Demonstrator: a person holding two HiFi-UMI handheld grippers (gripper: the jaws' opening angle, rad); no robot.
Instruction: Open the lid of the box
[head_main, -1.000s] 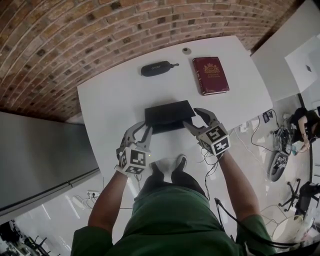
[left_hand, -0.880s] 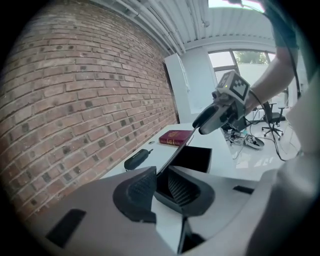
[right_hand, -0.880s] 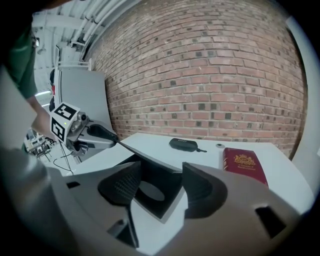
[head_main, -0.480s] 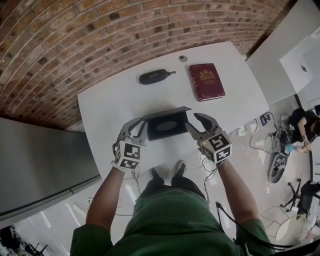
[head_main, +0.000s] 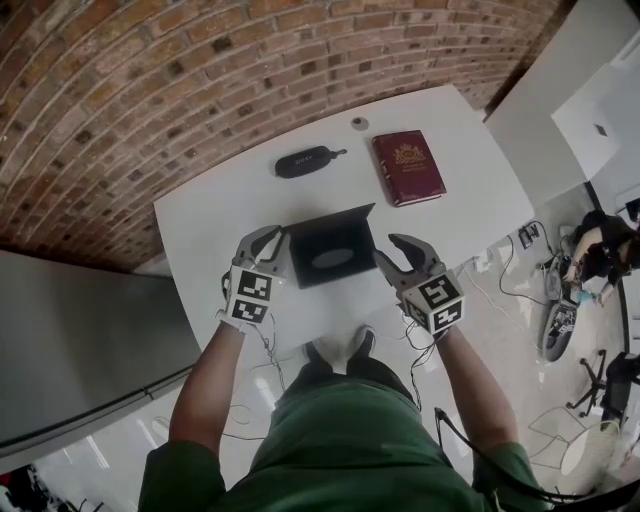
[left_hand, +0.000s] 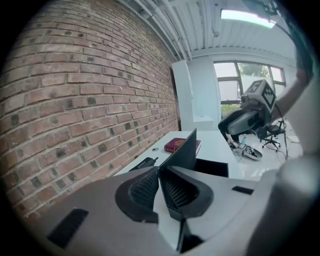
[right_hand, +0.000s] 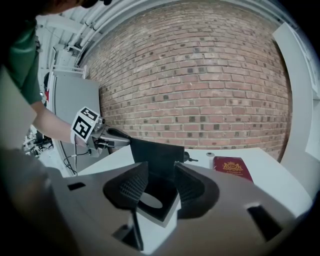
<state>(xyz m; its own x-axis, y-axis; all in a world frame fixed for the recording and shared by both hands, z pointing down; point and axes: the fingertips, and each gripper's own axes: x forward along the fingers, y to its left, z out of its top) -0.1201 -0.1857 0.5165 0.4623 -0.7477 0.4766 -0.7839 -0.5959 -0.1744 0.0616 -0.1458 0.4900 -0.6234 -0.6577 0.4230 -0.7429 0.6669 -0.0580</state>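
My left fingers (left_hand: 144, 191) are pressed together on the lid (left_hand: 183, 150), pinching the thin black panel at its left end. The lid stands raised, close to upright, over the far side of the box (head_main: 333, 256), which sits near my edge of the white surface (head_main: 215, 205), directly ahead of me and between my two hands.

My right fingers (right_hand: 131, 188) are closing around the near right corner of the open base. The corner sits between them, but from this angle I would not swear that the pads press on it yet; they look just short.

What matters next is the line of the hinge. It seems to run left to right along the box's far edge, so the lid's long axis lies across me and its free edge now points up. To finish, I judge my left hand must carry that edge away from me, towards the black case (head_main: 305, 161) and red book (head_main: 407, 167), while my right steadies the base.
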